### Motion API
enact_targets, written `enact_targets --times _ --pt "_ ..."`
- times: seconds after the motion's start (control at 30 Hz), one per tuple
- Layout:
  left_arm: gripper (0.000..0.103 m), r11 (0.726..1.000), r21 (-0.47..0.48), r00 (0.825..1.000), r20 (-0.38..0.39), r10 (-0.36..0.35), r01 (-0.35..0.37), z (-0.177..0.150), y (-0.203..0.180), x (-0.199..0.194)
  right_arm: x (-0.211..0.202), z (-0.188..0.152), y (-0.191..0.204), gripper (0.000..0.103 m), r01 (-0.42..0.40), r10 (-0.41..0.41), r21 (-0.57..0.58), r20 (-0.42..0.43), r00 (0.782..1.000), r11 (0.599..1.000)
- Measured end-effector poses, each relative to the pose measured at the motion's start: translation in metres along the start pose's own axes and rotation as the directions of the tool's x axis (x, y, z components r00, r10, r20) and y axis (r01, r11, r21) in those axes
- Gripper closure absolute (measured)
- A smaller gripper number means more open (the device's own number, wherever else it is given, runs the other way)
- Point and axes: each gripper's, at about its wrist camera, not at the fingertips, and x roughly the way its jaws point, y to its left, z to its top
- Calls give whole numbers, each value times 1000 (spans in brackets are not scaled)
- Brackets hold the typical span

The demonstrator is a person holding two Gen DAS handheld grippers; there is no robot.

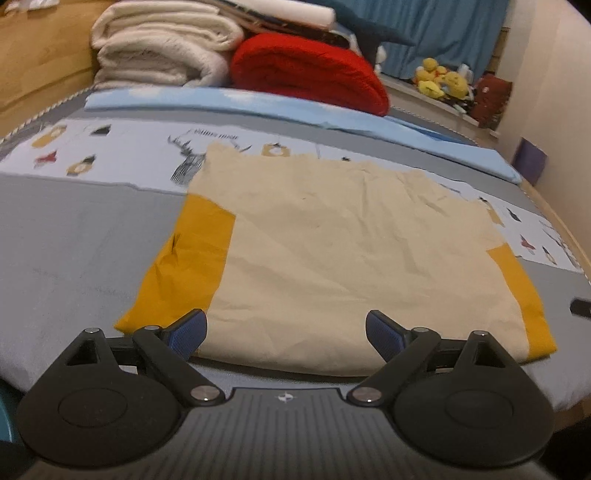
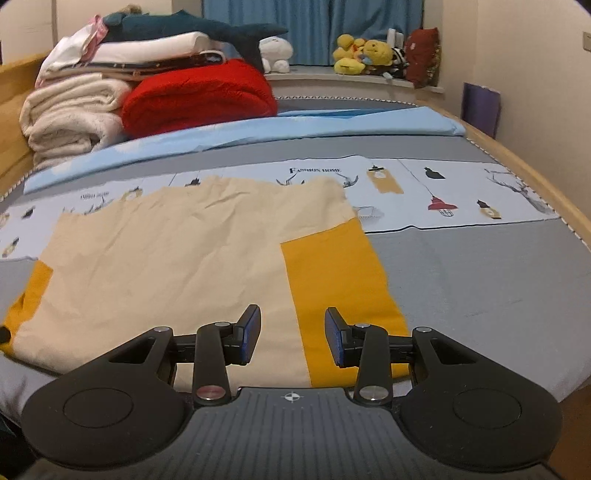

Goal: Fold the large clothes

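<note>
A cream cloth (image 1: 343,251) with mustard-yellow side panels (image 1: 184,258) lies folded flat on the bed. The right wrist view shows the same cloth (image 2: 177,258) with its right yellow panel (image 2: 340,288). My left gripper (image 1: 286,332) hovers over the cloth's near edge, jaws wide apart, nothing between the blue pads (image 1: 188,332). My right gripper (image 2: 293,338) hangs above the seam between cream and yellow at the near right. Its jaws stand partly apart and hold nothing.
At the head of the bed are folded white blankets (image 2: 70,114), a red blanket (image 2: 199,96) and a dark plush shark (image 2: 192,27). A light blue sheet (image 2: 258,129) lies across the bed. Plush toys (image 2: 362,53) sit on the window ledge. A wall runs along the right.
</note>
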Motion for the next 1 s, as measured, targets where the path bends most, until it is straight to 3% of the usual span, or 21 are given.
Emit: enact_targets --times 0.2,0.37,0.5,0.57,0.73,0.8,1.0 --pt "8 999 -15 1000 8 30 -30 -3 4 1 4 -5 0 63 -3 2 -12 -16 1000 1000" --pt "8 1000 -6 1000 15 25 -25 -3 2 5 7 -6 -2 63 -4 4 0 -28 1000 1000" --pt "9 998 -58 1000 -15 -9 8 -2 8 11 8 -6 -3 63 -8 8 -1 -31 999 1000" --pt "17 997 -79 1000 -27 -11 9 -2 12 14 9 -5 -3 63 -10 10 -3 -33 999 1000" --pt "49 991 -131 998 -46 -34 27 -1 23 18 10 -4 -5 63 -15 15 5 -34 999 1000" --pt "53 989 -146 998 -56 -43 34 -1 26 19 10 -4 -5 63 -18 18 9 -33 999 1000" --pt "53 971 -236 995 -90 -49 27 -2 39 25 11 -4 -4 63 -25 25 9 -33 999 1000"
